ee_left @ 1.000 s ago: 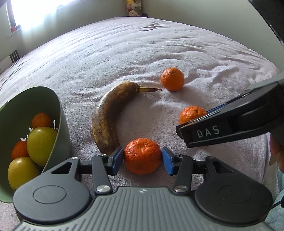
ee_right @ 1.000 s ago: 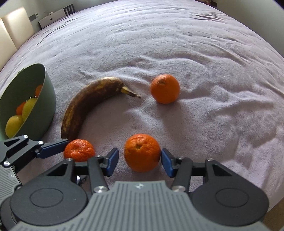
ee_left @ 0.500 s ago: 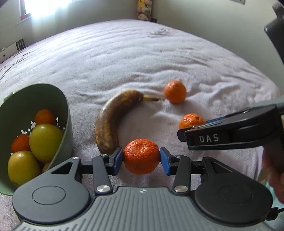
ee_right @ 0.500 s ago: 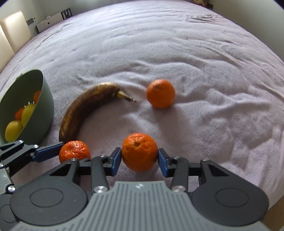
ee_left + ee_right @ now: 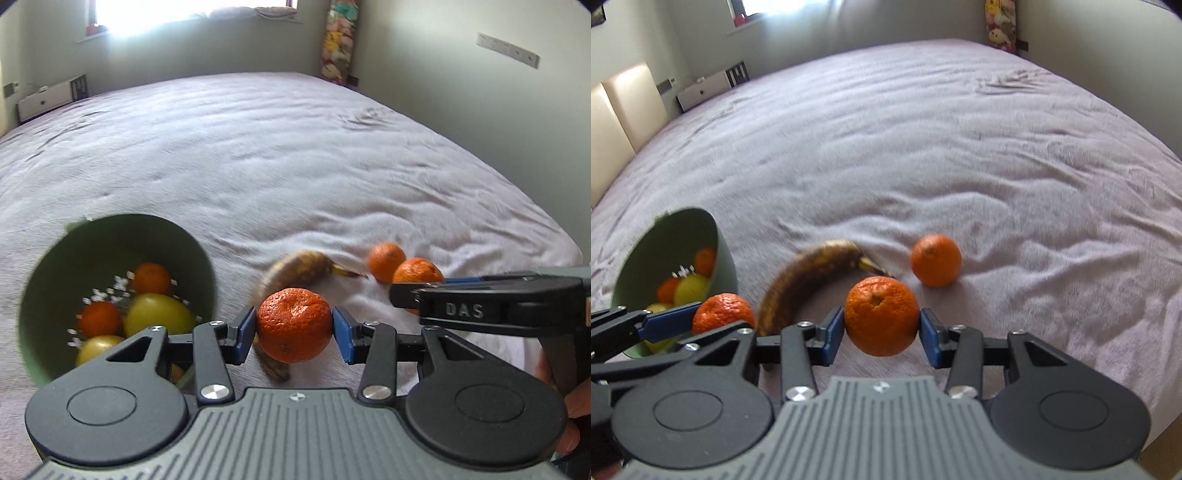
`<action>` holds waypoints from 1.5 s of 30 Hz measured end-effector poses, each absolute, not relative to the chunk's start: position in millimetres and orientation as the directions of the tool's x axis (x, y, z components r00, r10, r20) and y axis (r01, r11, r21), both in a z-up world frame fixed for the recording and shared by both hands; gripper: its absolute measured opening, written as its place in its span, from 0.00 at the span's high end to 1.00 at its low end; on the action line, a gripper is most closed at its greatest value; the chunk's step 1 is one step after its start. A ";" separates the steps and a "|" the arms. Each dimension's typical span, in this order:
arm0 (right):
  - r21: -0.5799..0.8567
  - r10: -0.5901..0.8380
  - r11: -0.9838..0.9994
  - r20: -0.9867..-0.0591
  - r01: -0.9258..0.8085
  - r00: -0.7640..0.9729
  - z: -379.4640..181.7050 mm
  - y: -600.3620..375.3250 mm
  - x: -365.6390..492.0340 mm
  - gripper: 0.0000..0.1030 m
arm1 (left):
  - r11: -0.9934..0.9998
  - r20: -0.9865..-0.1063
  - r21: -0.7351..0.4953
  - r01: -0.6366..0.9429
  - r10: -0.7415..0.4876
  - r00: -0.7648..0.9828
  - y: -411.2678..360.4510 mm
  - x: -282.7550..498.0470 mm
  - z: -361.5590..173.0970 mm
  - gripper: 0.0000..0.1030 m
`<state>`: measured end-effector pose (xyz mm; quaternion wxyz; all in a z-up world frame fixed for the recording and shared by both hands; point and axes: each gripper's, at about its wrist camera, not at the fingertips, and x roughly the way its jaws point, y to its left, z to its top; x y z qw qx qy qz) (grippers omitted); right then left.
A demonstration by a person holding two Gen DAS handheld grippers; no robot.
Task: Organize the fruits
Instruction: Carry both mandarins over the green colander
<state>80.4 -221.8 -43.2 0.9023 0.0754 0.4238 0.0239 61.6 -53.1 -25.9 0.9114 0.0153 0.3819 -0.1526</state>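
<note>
Jaws both clamp fruit: L mandarin (image 5: pixel 293 325), R orange (image 5: pixel 881 316); R marked "DAS".

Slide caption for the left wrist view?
Left gripper clamps a mandarin above the bed, green fruit bowl alongside.

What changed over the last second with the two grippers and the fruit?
Both grippers closed on mandarins and lifted them off the bedspread: the left gripper on the wrinkled mandarin, the right gripper on the smoother mandarin. The banana, third mandarin and green bowl stayed put.
</note>
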 end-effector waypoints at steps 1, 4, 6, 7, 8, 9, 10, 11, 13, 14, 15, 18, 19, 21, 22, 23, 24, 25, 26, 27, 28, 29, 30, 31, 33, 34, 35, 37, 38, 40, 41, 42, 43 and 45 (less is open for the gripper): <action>0.158 0.110 0.987 -0.755 0.016 0.647 -39.8 -219.6 80.1 0.60 | 0.955 -0.694 -0.094 0.280 -0.264 0.670 -48.6 61.8 -21.8 0.51; 0.158 0.123 0.987 -0.734 -0.007 0.668 -29.3 -210.4 79.1 0.60 | 0.963 -0.676 -0.107 0.248 -0.253 0.692 -35.6 62.6 -9.7 0.51; 0.152 0.130 0.988 -0.720 -0.028 0.682 -22.7 -202.7 78.4 0.60 | 0.968 -0.668 -0.108 0.226 -0.239 0.704 -27.1 63.7 -2.8 0.51; 0.148 0.135 0.988 -0.712 -0.041 0.689 -19.7 -198.5 78.4 0.60 | 0.971 -0.667 -0.109 0.211 -0.229 0.709 -22.7 64.6 -0.2 0.51; 0.145 0.142 0.988 -0.705 -0.054 0.695 -16.8 -194.0 78.5 0.60 | 0.974 -0.665 -0.112 0.196 -0.220 0.714 -18.0 65.4 2.1 0.51; 0.143 0.148 0.987 -0.698 -0.067 0.701 -14.1 -189.2 78.7 0.60 | 0.976 -0.663 -0.116 0.183 -0.213 0.717 -12.9 66.2 4.1 0.51; 0.142 0.157 0.987 -0.691 -0.080 0.705 -11.7 -184.2 79.3 0.60 | 0.978 -0.661 -0.121 0.170 -0.207 0.721 -8.3 66.7 5.6 0.51; 0.140 0.166 0.985 -0.684 -0.096 0.710 -9.4 -179.3 79.6 0.60 | 0.979 -0.659 -0.127 0.158 -0.202 0.724 -3.5 67.5 6.9 0.51; 0.135 0.185 0.983 -0.673 -0.127 0.716 -6.3 -168.1 80.7 0.60 | 0.982 -0.658 -0.133 0.136 -0.190 0.729 6.0 69.2 8.5 0.51; 0.132 0.195 0.981 -0.669 -0.144 0.718 -5.4 -162.3 81.5 0.60 | 0.983 -0.657 -0.135 0.124 -0.183 0.732 10.6 70.1 9.0 0.51; 0.129 0.206 0.978 -0.664 -0.162 0.718 -4.9 -156.4 82.5 0.60 | 0.984 -0.656 -0.137 0.112 -0.175 0.734 15.6 70.8 9.0 0.51; 0.111 0.234 0.970 -0.652 -0.214 0.721 -4.2 -138.7 85.0 0.60 | 0.987 -0.657 -0.144 0.072 -0.149 0.739 30.2 74.1 8.7 0.51; 0.105 0.241 0.968 -0.648 -0.230 0.722 -4.5 -133.7 86.3 0.60 | 0.987 -0.659 -0.147 0.057 -0.141 0.739 35.3 75.4 8.3 0.51; 0.096 0.257 0.962 -0.639 -0.257 0.725 -4.7 -123.6 88.5 0.60 | 0.987 -0.663 -0.159 0.027 -0.127 0.738 45.9 77.9 7.0 0.51; 0.093 0.265 0.959 -0.636 -0.268 0.725 -5.4 -119.8 90.1 0.60 | 0.986 -0.664 -0.166 0.013 -0.122 0.737 50.9 79.3 6.4 0.51; 0.091 0.272 0.956 -0.633 -0.280 0.725 -6.0 -115.5 91.8 0.60 | 0.985 -0.666 -0.173 0.000 -0.117 0.737 56.3 80.6 5.5 0.51; 0.089 0.279 0.953 -0.632 -0.290 0.723 -7.0 -111.3 93.7 0.60 | 0.984 -0.667 -0.180 -0.013 -0.112 0.736 61.2 81.3 4.3 0.51; 0.088 0.287 0.949 -0.631 -0.301 0.721 -7.8 -107.1 94.9 0.60 | 0.982 -0.669 -0.186 -0.025 -0.108 0.736 65.9 82.2 3.1 0.51; 0.088 0.296 0.946 -0.629 -0.313 0.718 -9.4 -103.4 96.6 0.60 | 0.981 -0.671 -0.191 -0.037 -0.103 0.734 70.1 83.9 1.6 0.51; 0.088 0.303 0.943 -0.629 -0.322 0.716 -11.1 -100.3 98.0 0.60 | 0.980 -0.673 -0.195 -0.048 -0.098 0.733 74.0 85.4 0.1 0.51; 0.087 0.309 0.940 -0.630 -0.331 0.712 -13.0 -96.8 99.7 0.60 | 0.978 -0.674 -0.200 -0.059 -0.094 0.733 78.0 86.7 -1.3 0.51; 0.085 0.313 0.937 -0.632 -0.338 0.709 -15.1 -93.1 101.4 0.60 | 0.976 -0.675 -0.205 -0.069 -0.090 0.732 81.7 88.1 -2.7 0.51; 0.082 0.316 0.935 -0.636 -0.345 0.704 -17.6 -89.7 103.1 0.60 | 0.974 -0.676 -0.211 -0.079 -0.087 0.732 85.0 89.7 -4.3 0.51; 0.080 0.318 0.933 -0.640 -0.350 0.700 -20.3 -87.1 105.2 0.60 | 0.972 -0.677 -0.216 -0.087 -0.084 0.731 87.9 91.4 -6.0 0.51; 0.081 0.323 0.930 -0.649 -0.359 0.689 -25.2 -81.4 109.6 0.60 | 0.969 -0.679 -0.227 -0.101 -0.083 0.730 92.9 95.3 -9.6 0.51; 0.080 0.326 0.927 -0.651 -0.365 0.686 -27.0 -78.8 110.7 0.60 | 0.967 -0.679 -0.232 -0.104 -0.084 0.729 94.8 97.3 -11.2 0.51; 0.078 0.330 0.925 -0.651 -0.372 0.684 -28.8 -76.3 111.9 0.60 | 0.966 -0.680 -0.236 -0.106 -0.086 0.729 96.4 99.6 -13.0 0.51; 0.068 0.338 0.918 -0.647 -0.390 0.684 -31.3 -72.3 114.4 0.60 | 0.964 -0.681 -0.242 -0.111 -0.087 0.727 99.7 103.6 -17.0 0.51; 0.061 0.341 0.915 -0.644 -0.398 0.685 -32.4 -70.0 116.3 0.60 | 0.962 -0.682 -0.248 -0.116 -0.088 0.726 102.0 105.4 -19.1 0.51; 0.051 0.348 0.909 -0.640 -0.414 0.685 -35.3 -65.4 121.6 0.60 | 0.955 -0.685 -0.266 -0.129 -0.093 0.722 107.4 108.9 -24.0 0.51; 0.050 0.352 0.906 -0.640 -0.421 0.683 -37.1 -63.5 124.4 0.60 | 0.952 -0.685 -0.276 -0.132 -0.099 0.721 109.5 110.6 -26.2 0.51; 0.049 0.355 0.904 -0.641 -0.426 0.681 -39.2 -61.3 127.8 0.60 | 0.949 -0.685 -0.284 -0.133 -0.104 0.721 111.3 112.1 -28.3 0.51; 0.050 0.359 0.901 -0.642 -0.430 0.677 -41.6 -59.0 131.1 0.60 | 0.948 -0.687 -0.286 -0.135 -0.105 0.719 112.8 113.6 -30.4 0.51; 0.058 0.370 0.896 -0.645 -0.440 0.669 -46.4 -56.2 136.3 0.60 | 0.951 -0.696 -0.274 -0.144 -0.093 0.712 113.6 116.6 -34.2 0.51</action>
